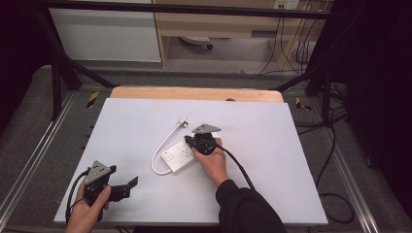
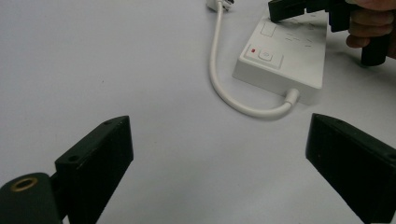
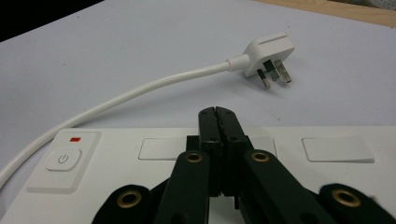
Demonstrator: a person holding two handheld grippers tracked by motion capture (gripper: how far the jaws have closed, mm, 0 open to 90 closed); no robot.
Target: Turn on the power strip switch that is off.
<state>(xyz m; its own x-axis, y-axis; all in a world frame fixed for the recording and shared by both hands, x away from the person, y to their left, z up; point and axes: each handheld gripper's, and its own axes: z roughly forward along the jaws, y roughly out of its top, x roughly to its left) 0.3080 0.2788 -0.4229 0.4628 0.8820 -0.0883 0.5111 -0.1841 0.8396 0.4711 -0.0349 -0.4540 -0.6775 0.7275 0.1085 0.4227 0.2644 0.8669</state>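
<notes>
Looking down on a big white surface (image 1: 272, 145) with a strip of bare wood (image 1: 194, 93) along its far edge. Sitting near the middle of it: a white power strip (image 1: 179, 156), lying flat. Curling out from its near end, a short white cord (image 1: 160, 148), bending round to the left and running up to a white plug (image 1: 183, 121) lying on its side, prongs sticking out.

Holding the right tool (image 1: 190, 141) in the right hand (image 1: 214, 160), just over the top of the power strip. Squeezing its two black jaws tight together, with nothing between them. Pointing them down by the middle socket; hard to tell if really touching. Showing close up in the right gripper view: the round power button (image 3: 63, 158) and a small red mark (image 3: 74, 139) at the left end of the strip.

Holding the left tool (image 1: 127, 188) in the left hand (image 1: 90, 208), down by the front left corner, well apart from the power strip. Spreading its jaws wide, with nothing between them but bare white surface. Facing toward the power strip and the cord.

Standing all around: black frame bars (image 1: 194, 8), grey floor (image 1: 29, 111), and shiny metal rails (image 1: 29, 165) on both sides. Snaking over the floor on the right, black cables (image 1: 330, 160). Sitting at the back, a wooden desk (image 1: 218, 24) and a white panel (image 1: 104, 34).
</notes>
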